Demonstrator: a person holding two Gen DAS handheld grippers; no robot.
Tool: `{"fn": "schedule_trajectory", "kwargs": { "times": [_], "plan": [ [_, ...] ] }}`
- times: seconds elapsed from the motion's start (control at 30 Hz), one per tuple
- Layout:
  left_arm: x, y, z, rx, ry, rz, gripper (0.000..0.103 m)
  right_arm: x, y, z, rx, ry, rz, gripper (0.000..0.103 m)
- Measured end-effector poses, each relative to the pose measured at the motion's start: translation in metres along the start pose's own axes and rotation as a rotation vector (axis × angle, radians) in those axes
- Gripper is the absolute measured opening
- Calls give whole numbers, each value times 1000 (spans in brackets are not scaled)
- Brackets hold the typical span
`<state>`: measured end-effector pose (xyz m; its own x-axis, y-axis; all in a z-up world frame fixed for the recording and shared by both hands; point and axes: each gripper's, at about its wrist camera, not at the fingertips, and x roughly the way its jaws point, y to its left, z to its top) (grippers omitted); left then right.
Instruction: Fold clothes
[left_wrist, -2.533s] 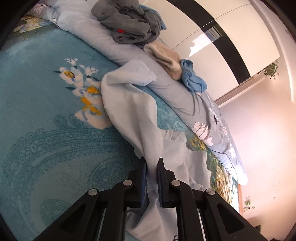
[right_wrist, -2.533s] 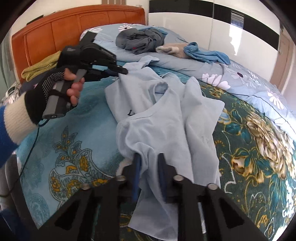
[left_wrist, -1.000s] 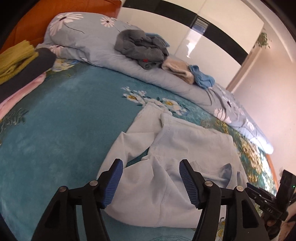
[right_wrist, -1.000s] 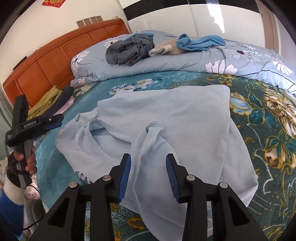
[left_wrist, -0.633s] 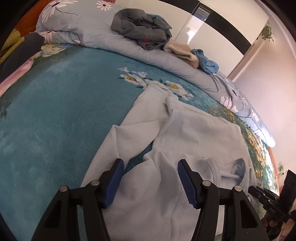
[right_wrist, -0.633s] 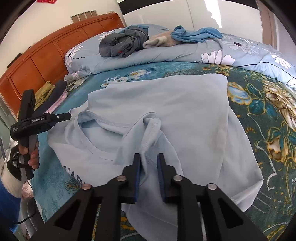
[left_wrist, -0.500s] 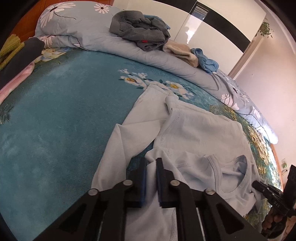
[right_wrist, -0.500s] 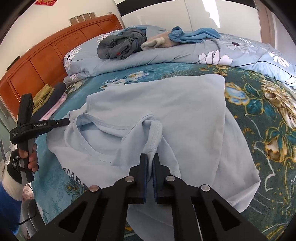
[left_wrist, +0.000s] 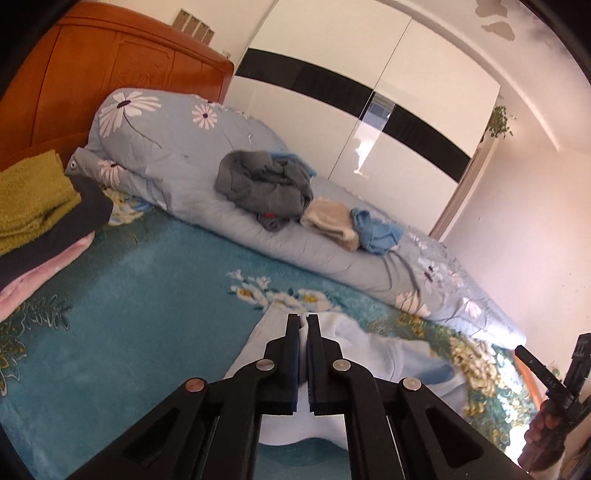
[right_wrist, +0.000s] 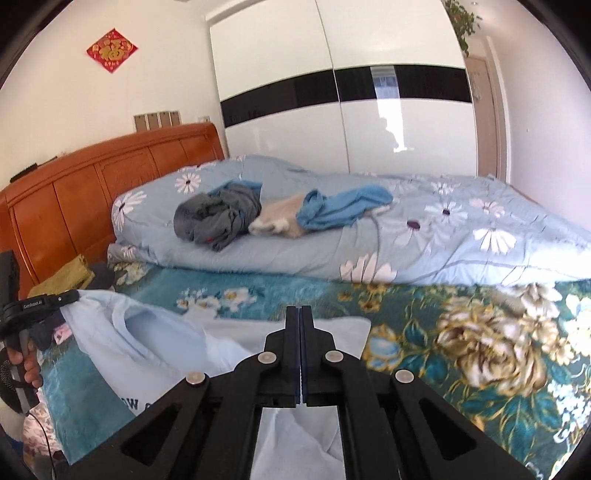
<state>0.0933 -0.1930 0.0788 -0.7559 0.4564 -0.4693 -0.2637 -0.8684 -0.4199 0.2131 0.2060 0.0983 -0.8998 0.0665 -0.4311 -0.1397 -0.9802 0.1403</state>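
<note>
Both claws are pinched tight on the pale blue shirt (right_wrist: 155, 347): the left gripper (left_wrist: 303, 321) has a fold of it between its blue pads, and the right gripper (right_wrist: 300, 312) is closed on the cloth that hangs under it. Held up off the teal flowered bedspread (left_wrist: 140, 295), the shirt sags between the two, its neck opening facing the right one, while grey clothes (left_wrist: 264, 186) lie on the rolled quilt (left_wrist: 177, 158) beyond

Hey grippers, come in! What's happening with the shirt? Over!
Left gripper and right gripper both shut on the shirt, lifting it off the bed. Nothing in the way. Over.
</note>
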Motion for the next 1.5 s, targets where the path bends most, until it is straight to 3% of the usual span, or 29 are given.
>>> {"fn": "schedule_trajectory", "kwargs": {
  "times": [0.07, 0.17, 0.47, 0.53, 0.57, 0.6, 0.63, 0.77, 0.83, 0.9, 1.03, 1.23, 1.3, 1.4, 1.5],
  "plan": [
    [-15, -12, 12, 30, -28, 5, 3, -8, 5, 15, -19, -20, 24, 0],
    [-27, -26, 13, 75, -46, 16, 3, -8, 17, 14, -49, 22, 75, 0],
    [-18, -2, -22, 22, 27, 52, 3, 42, 46, -47, -96, 218, 163, 2],
    [-16, 6, -26, 2, 37, 57, 3, 60, 54, -60, -105, 265, 171, 16],
    [-16, 10, -28, -8, 43, 60, 3, 70, 58, -67, -109, 289, 175, 35],
    [-15, 13, -30, -17, 48, 62, 3, 79, 62, -74, -113, 313, 179, 46],
    [-15, 17, -32, -24, 52, 63, 3, 89, 66, -80, -117, 336, 182, 46],
    [-14, 24, -37, -34, 62, 69, 3, 125, 77, -103, -134, 429, 158, 46],
    [-15, 26, -39, -41, 61, 66, 3, 138, 77, -110, -128, 465, 136, 40],
    [-18, 27, -39, -44, 57, 62, 3, 145, 75, -114, -108, 488, 127, 1],
    [-27, 22, -37, -29, 36, 70, 3, 131, 74, -95, -108, 422, 83, 1],
    [-69, -1, -3, 3, -103, 83, 0, 55, 57, 5, -72, 107, 17, 1],
    [-93, -12, 15, 11, -166, 61, 0, 28, 53, 38, -60, 26, 45, 1],
    [-114, -28, 30, 34, -210, 36, 0, 4, 59, 66, -94, -32, 42, 1],
    [-109, -36, 25, 56, -182, 18, 0, -5, 67, 74, -134, -49, 30, 1]
  ]
}}
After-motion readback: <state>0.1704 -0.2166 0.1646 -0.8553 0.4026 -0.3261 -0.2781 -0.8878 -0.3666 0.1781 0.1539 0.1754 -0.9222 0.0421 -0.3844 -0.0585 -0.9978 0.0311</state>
